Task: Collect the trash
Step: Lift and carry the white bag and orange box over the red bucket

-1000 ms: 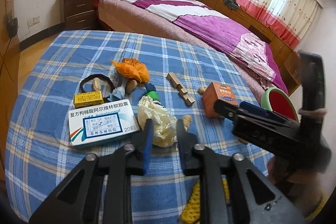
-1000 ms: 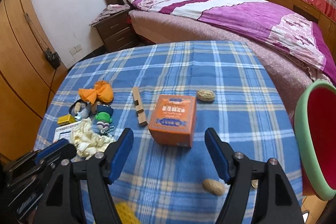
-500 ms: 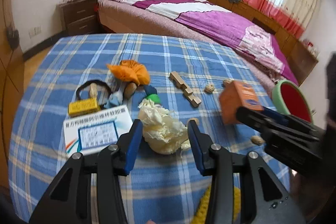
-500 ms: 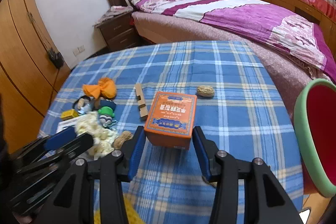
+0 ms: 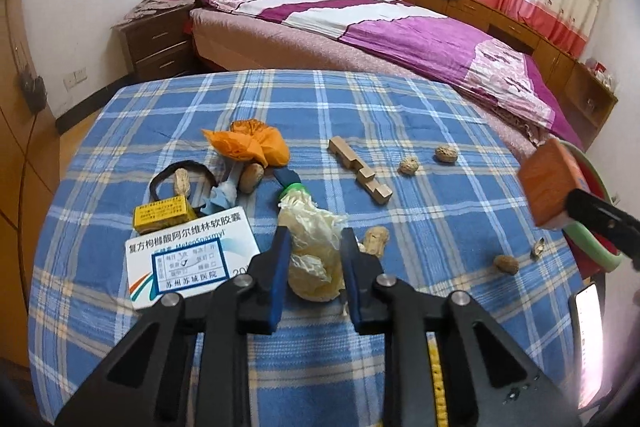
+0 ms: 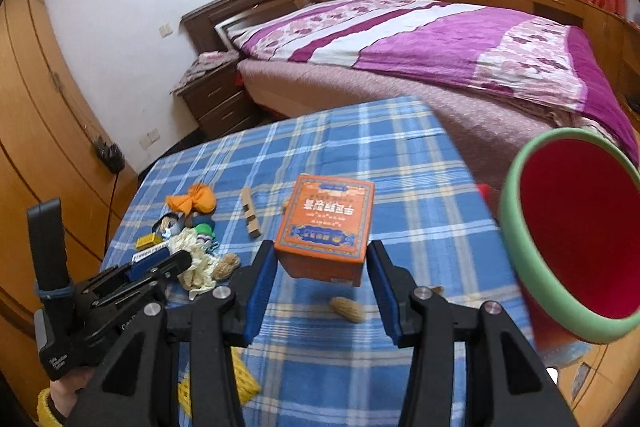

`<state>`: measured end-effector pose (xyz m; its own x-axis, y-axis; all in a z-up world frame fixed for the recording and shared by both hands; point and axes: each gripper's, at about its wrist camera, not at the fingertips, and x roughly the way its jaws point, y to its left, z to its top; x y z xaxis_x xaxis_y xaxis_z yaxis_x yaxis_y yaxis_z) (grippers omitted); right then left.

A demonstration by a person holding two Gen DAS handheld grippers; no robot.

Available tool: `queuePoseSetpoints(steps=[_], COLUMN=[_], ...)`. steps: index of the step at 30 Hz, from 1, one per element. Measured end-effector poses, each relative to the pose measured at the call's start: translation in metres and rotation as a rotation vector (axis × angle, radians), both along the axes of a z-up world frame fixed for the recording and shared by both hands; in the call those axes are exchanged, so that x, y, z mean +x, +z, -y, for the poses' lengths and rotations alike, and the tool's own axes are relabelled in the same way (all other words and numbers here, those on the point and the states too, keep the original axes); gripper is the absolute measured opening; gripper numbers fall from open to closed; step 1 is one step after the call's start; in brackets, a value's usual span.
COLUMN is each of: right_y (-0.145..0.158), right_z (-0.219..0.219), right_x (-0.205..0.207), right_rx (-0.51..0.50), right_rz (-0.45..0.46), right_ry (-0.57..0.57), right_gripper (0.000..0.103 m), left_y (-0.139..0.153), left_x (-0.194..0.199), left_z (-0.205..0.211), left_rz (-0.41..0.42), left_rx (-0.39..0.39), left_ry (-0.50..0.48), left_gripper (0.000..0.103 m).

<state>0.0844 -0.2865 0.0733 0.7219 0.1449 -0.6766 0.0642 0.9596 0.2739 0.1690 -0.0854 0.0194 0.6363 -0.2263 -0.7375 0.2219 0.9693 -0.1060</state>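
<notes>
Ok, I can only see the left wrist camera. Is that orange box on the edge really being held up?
Observer: Yes. The right gripper's jaws have just been closing on the orange box, and they hold it clear of the blue checked cloth.
Operator: Is anything under it?
Observer: A peanut lies on the cloth right below it.
Operator: Where's the bin's opening?
Observer: The green-rimmed bin stands to the box's right, its red mouth tipped toward the camera.
</notes>
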Motion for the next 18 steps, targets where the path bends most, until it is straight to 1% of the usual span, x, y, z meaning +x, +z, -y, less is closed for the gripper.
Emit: queuePoseSetpoints(steps=[1, 3, 5, 10, 18], right_y=[0.002, 0.006, 0.009, 0.014, 0.011], right_z=[0.005, 0.014, 0.024, 0.049, 0.093], right_x=[-0.004, -0.01, -0.018, -0.033, -0.055], right_rx=[0.0, -0.003, -0.003, 0.011, 0.021], right_rz=[0.007, 0.018, 0.029, 0.048, 0.054], right_ry=[-0.014, -0.035, -0.063, -0.135, -0.276], right_gripper=[0.049, 0.049, 0.049, 0.049, 0.05], left_y=[0.001, 0.004, 0.01, 0.028, 0.06], left_x=[-0.001, -0.003, -0.006, -0.015, -0.03], left_z=[-0.001, -0.003, -0.006, -0.004, 0.019], left_rz=[0.003, 0.007, 0.015, 0.043, 0.076], left_rx=[-0.008, -0.026, -0.067, -0.104, -0.158], left_ry=[-0.001, -0.003, -0.01, -0.033, -0.115], left_gripper=[0.015, 0.015, 0.015, 0.015, 0.015])
